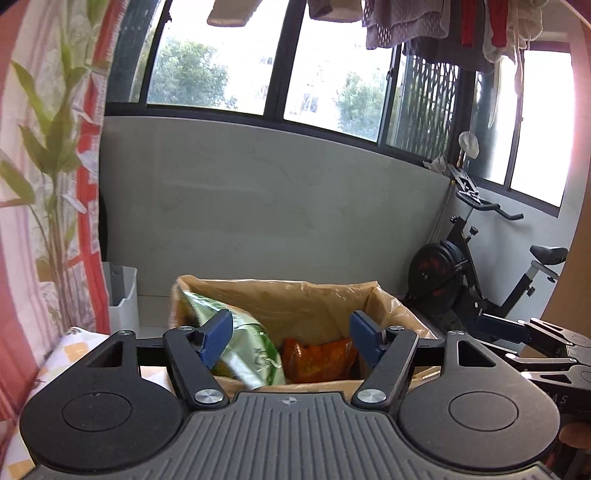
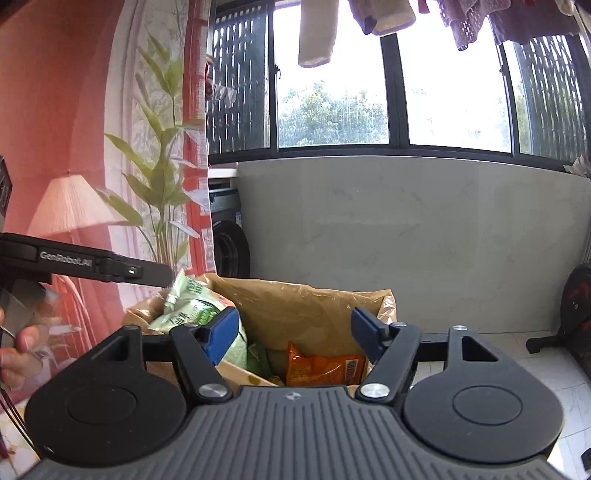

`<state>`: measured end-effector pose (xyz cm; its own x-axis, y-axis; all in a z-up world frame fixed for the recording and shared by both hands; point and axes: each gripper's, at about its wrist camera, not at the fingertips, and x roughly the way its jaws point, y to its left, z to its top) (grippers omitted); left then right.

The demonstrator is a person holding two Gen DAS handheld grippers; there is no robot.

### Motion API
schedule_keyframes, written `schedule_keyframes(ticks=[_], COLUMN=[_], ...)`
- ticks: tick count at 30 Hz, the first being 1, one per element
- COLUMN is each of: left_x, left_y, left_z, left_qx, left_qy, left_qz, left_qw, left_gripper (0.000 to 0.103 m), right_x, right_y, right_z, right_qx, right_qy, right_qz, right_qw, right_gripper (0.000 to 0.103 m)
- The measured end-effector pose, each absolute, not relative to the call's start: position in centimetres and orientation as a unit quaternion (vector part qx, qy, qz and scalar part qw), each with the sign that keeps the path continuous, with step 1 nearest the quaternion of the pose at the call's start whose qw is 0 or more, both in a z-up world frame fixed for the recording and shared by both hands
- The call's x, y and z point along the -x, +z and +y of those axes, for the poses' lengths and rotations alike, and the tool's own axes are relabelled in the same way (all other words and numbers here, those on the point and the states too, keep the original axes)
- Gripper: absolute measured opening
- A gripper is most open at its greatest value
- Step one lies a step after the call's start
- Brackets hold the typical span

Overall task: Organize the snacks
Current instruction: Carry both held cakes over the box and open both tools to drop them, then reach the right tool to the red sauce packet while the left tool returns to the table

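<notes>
A: What room does the left wrist view show?

B: A balcony-like space: a grey wall (image 1: 266,192) fills the middle, dark-framed windows (image 1: 221,62) run above it, laundry (image 1: 417,26) hangs at the top, and an exercise bike (image 1: 476,266) stands at the right.

A: Where are the snacks?

B: At lower centre, a box lined with a tan plastic bag (image 1: 295,302) holds a green snack packet (image 1: 243,347) on its left and an orange snack packet (image 1: 317,358) beside it.

A: And the claws?

B: The left claw (image 1: 291,338) is spread apart above the box, holding nothing. In the right wrist view, the right claw (image 2: 293,334) is also apart and empty. A floral curtain (image 2: 162,147) hangs at the left.
</notes>
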<state>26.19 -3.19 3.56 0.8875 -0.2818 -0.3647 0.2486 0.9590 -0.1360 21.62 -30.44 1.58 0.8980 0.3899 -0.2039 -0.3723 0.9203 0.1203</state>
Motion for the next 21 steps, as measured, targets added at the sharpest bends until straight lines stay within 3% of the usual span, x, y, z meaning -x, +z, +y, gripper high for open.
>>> schedule_keyframes(ticks=[10,21], left_x=[-18.7,-12.8], left_y=[-1.0,-9.3], left_z=[1.9,4.6], left_qx=[0.039,0.047], left_qy=[-0.097,-0.019], left_qz=[0.24,0.283], left_qw=[0.965,0.958], left_gripper=[0.071,0.071], right_x=[-16.2,-12.6], right_y=[-3.1,-12.2], right_z=[-28.0,-24.6], right_qx=[-0.073,-0.059], right_qy=[0.21,0.216], right_qz=[0.14,0.277], right_qw=[0.965,0.935], right_gripper=[0.07,0.07])
